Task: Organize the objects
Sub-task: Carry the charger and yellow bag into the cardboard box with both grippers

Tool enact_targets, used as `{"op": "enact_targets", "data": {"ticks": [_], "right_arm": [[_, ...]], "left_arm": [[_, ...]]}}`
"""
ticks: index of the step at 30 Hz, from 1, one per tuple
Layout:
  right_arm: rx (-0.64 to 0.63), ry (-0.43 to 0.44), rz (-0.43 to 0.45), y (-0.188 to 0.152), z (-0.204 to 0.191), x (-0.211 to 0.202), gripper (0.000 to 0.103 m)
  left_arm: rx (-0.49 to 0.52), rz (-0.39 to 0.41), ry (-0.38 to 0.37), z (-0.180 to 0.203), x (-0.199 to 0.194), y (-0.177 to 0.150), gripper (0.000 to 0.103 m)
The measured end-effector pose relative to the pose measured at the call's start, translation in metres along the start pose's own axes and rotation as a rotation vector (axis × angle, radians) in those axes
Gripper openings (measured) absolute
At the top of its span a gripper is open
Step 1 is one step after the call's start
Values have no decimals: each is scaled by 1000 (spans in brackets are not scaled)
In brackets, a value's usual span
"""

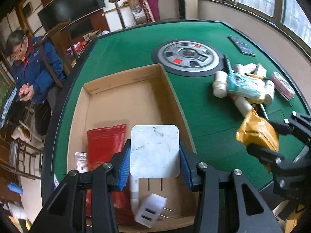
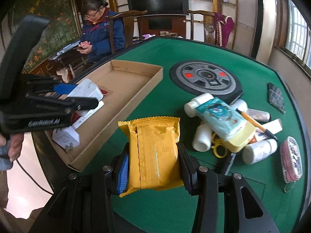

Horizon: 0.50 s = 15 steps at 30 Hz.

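— Objects first: where do they sit?

— Most lie in a heap (image 2: 229,128) on the right of the green desk (image 2: 155,62): white bottles, a pale blue tissue pack (image 2: 220,117), a yellow-capped container and a pen (image 2: 256,124) lying across the top. A red pouch (image 2: 292,159) lies just right of the heap, near the desk's edge.

— And your tools?

— My left tool (image 1: 154,167) is closed on a white square plug adapter (image 1: 154,149), its blue pads pressing both sides, prongs pointing toward me. It hangs over the near end of the cardboard box (image 1: 124,81).

— The right one?

— My right tool (image 2: 153,171) has its jaws partly closed on a golden-yellow foil packet (image 2: 153,153), gripped at its two long sides, above the desk between the box and the heap.

— What is in the box?

— A red packet (image 1: 105,145) at the near left, a small white charger (image 1: 150,209) with its cable beside it, and a small white sachet (image 1: 80,161) touching the red packet's left edge. The far half is bare cardboard.

— Anything else on the desk?

— A round grey panel (image 2: 206,77) in the middle and a dark flat item (image 2: 276,97) at the far right.
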State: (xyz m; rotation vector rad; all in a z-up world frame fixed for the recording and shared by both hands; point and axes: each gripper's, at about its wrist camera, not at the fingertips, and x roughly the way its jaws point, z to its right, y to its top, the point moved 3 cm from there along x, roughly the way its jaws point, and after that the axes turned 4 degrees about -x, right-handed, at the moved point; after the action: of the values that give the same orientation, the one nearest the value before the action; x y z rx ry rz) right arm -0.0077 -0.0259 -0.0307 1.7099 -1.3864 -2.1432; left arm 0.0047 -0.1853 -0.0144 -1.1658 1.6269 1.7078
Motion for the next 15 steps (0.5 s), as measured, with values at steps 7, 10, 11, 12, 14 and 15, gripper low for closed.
{"op": "enact_targets", "data": {"ticks": [7,10,11,12,14,15], "right_arm": [[-25,28,-4,2,-14,5,49],[-32,40,-4,3,-20,6,49],[-36,44,-4,4,-23,6,49],[-44,49,-4,4,-26,6,49],[-59,61,-6,6,-33,7,49],[-67,69,-6,8,-38,8,49]], "left_arm": [[-54,-80,-39,-23,26,6,44],[-59,-103,-63,-23,36,8,44],[-62,-110,-68,-23,39,8,44],[-65,-119,-73,-24,44,9,44],[-71,-131,-76,-25,52,11,44],[-76,-136,-77,-27,55,13,44]]}}
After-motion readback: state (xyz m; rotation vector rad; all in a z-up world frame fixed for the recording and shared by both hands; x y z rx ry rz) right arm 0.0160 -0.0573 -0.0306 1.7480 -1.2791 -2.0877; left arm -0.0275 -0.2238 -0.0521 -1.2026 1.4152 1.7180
